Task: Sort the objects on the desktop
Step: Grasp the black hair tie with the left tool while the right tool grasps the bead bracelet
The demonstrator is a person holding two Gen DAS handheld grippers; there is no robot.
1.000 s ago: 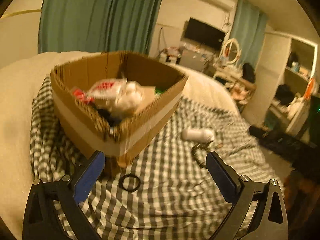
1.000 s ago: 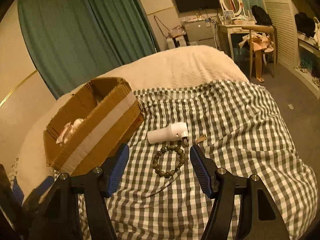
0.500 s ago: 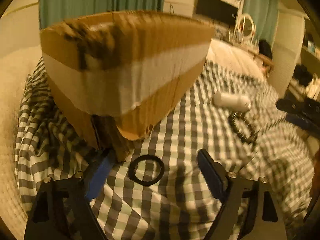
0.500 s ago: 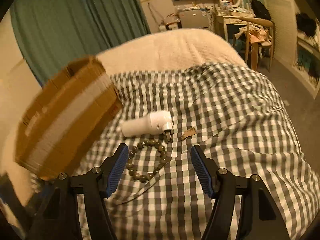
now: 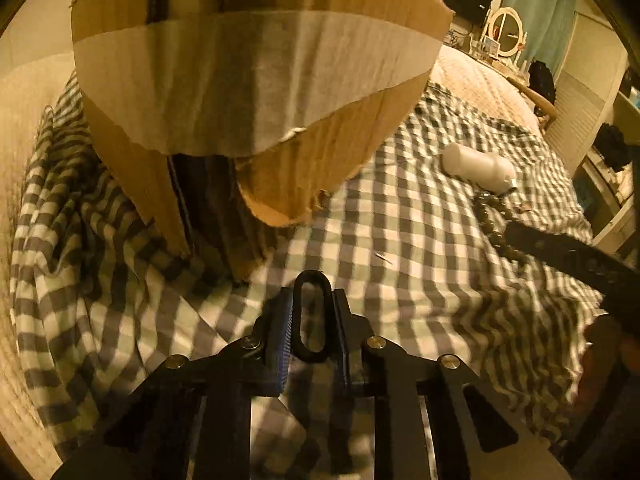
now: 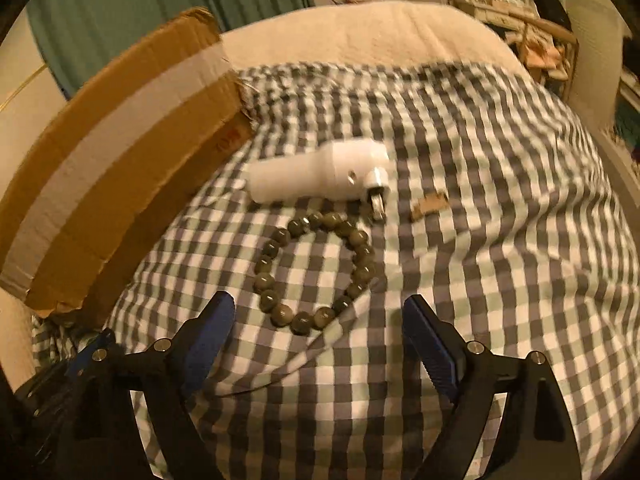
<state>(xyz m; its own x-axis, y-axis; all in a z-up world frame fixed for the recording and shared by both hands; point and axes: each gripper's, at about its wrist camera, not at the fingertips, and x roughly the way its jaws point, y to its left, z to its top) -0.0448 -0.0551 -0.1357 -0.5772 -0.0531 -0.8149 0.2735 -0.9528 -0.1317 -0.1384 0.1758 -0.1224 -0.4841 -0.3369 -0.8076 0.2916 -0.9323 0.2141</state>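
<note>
One cardboard box (image 5: 248,92) looms before pinched black ring (image 5: 312,322).

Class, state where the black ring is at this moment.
In the left wrist view, the black ring sits squeezed between the left gripper fingers, just above the checked cloth, near the cardboard box.

Cardboard box (image 5: 256,80): its top is running off the frame's upper edge, its inside is lying out of sight, and its near corner is hiding the checked cloth (image 5: 400,240) behind. Beside the box, the bead bracelet (image 5: 490,216) is disappearing under the right gripper (image 6: 320,324).
</note>
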